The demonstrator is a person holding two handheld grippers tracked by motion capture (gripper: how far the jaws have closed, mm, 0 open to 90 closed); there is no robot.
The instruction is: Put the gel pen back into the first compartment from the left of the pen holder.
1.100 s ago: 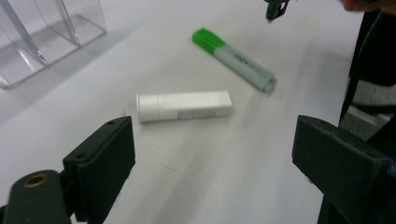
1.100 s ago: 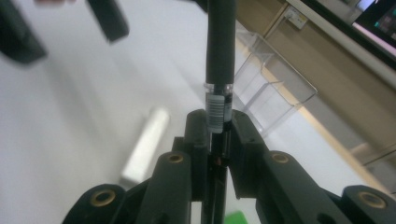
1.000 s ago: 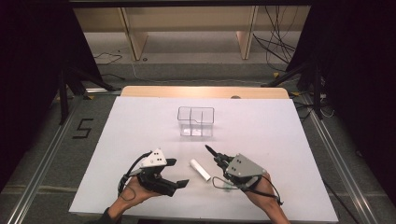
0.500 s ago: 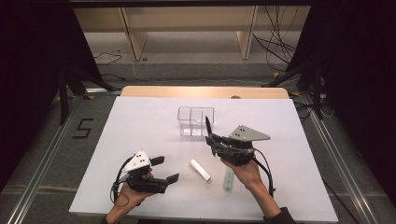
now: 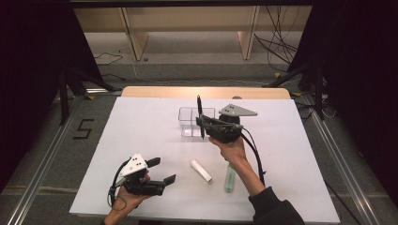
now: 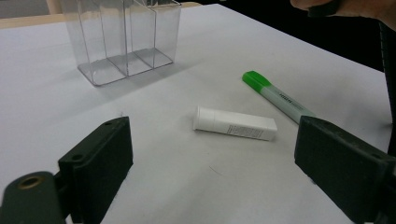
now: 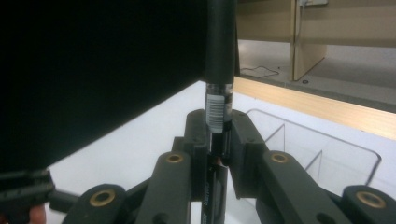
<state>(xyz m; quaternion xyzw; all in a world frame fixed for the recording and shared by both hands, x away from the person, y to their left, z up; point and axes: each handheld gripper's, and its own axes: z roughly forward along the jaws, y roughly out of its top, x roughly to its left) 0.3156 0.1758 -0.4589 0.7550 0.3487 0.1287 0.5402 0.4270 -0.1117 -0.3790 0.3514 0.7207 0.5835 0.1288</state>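
Black slim pen (image 5: 200, 117) rising from near table to clear plastic organizer (image 5: 189, 123) | right gripper (image 5: 204, 125) clamping it | left gripper (image 5: 162, 171) gaping, idling.

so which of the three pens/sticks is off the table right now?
The black pen: it stands upright, pinched in the right claw by the clear organizer. The white stick and green highlighter lie flat.

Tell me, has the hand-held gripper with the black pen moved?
Yes. The right hand-held gripper carried the black pen away from the person, up to the clear plastic organiser.
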